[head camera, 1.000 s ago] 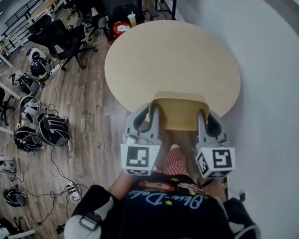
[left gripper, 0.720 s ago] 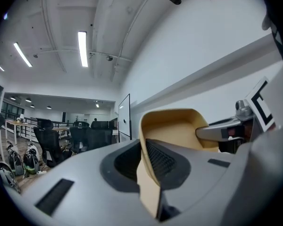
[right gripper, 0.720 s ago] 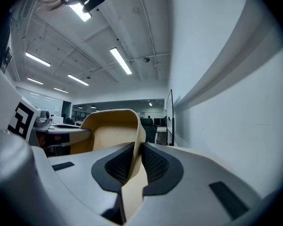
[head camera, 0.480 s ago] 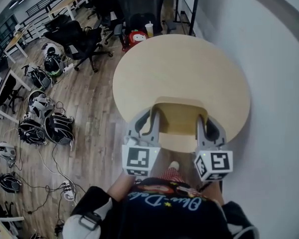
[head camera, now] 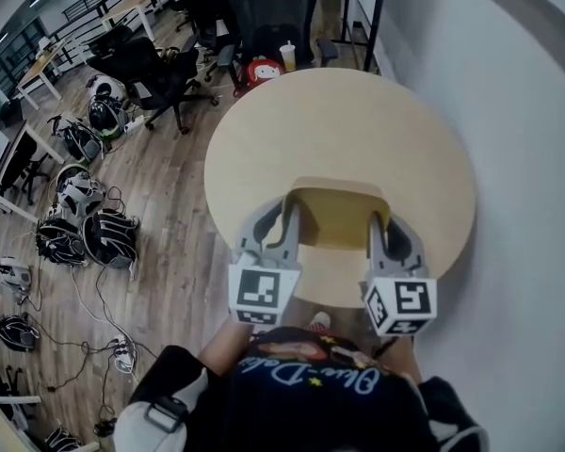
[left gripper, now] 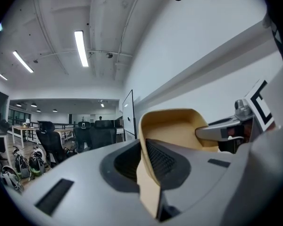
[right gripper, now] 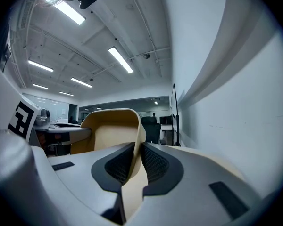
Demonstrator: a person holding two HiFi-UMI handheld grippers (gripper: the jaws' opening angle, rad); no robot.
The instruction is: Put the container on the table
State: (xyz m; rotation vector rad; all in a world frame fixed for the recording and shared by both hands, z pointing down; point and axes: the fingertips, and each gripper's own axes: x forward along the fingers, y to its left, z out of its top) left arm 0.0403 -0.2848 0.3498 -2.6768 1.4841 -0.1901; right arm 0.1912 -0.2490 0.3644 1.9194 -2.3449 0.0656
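Presently the tan, open-topped container (head camera: 337, 217) is held up between the two tools over the near edge of the round table (head camera: 358, 121), its far end overlapping the tabletop in the head view; whether its base touches the wood cannot be told. The left gripper (head camera: 290, 213) has its jaws closed on the container's left wall, the thin tan rim pinched between the ribbed black pads, as the left gripper view shows. The right gripper (head camera: 377, 226) is clamped the same way on the opposite wall, with the rim running up between its pads in the right gripper view. Both tools point roughly level, away from the person, whose dark printed top (head camera: 311, 384) fills the bottom of the head view. The tabletop is bare light wood and sits close against a white wall (head camera: 527, 158) on the right. Beyond the table's far edge stand a red bag (head camera: 259, 69), a lidded cup (head camera: 287, 56) and several black office chairs (head camera: 273, 12). To the left, helmets (head camera: 85, 234) and cables lie on the wooden floor (head camera: 169, 186).
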